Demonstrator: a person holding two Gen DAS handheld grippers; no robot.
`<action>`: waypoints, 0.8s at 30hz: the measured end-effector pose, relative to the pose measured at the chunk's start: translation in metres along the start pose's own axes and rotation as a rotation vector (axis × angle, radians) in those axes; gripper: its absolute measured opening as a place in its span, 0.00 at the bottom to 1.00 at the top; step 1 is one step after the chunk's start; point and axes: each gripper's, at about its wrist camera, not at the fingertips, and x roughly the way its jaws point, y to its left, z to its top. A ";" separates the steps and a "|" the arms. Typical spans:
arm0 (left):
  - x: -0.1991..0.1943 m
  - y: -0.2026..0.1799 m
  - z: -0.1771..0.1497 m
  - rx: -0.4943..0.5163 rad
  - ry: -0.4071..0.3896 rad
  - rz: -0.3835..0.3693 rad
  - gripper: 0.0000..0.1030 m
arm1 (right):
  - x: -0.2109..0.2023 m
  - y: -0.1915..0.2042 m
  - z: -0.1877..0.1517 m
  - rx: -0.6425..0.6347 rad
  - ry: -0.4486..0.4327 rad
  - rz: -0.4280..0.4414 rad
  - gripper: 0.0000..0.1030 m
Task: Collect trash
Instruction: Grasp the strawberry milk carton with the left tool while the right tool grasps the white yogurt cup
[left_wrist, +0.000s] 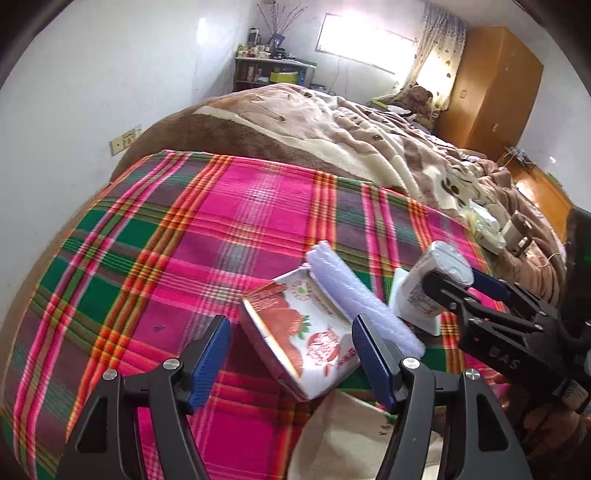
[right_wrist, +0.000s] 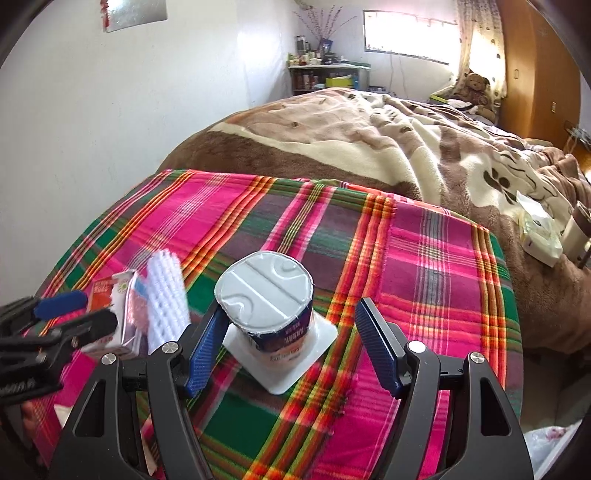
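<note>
A strawberry-printed carton (left_wrist: 306, 332) lies on the plaid blanket (left_wrist: 184, 236), between the open fingers of my left gripper (left_wrist: 291, 350). A white foam strip (left_wrist: 354, 295) lies against its far side. An upside-down yogurt cup (right_wrist: 266, 306) stands on its square lid on the blanket, between the open fingers of my right gripper (right_wrist: 291, 347); the left finger (right_wrist: 207, 350) is close to the cup's side. The cup (left_wrist: 432, 284) and right gripper (left_wrist: 465, 288) also show in the left wrist view. The carton (right_wrist: 118, 314), foam strip (right_wrist: 166, 299) and left gripper (right_wrist: 74, 314) show in the right wrist view.
A brown and cream fleece blanket (left_wrist: 332, 133) covers the bed beyond the plaid one. A crumpled wrapper (right_wrist: 539, 236) and a metal cup (right_wrist: 576, 225) lie on it at the right. A cream bag (left_wrist: 351, 435) lies below the carton. A wardrobe (left_wrist: 495, 88) stands far right.
</note>
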 end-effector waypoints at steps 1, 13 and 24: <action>0.001 -0.002 0.000 0.000 -0.003 -0.003 0.66 | 0.001 0.000 0.001 0.002 0.001 0.003 0.70; 0.024 -0.005 0.007 -0.029 0.029 0.027 0.71 | 0.014 -0.005 0.007 0.035 0.003 0.006 0.68; 0.023 0.001 0.003 -0.006 0.045 0.076 0.73 | 0.016 -0.007 0.006 0.052 0.006 -0.010 0.49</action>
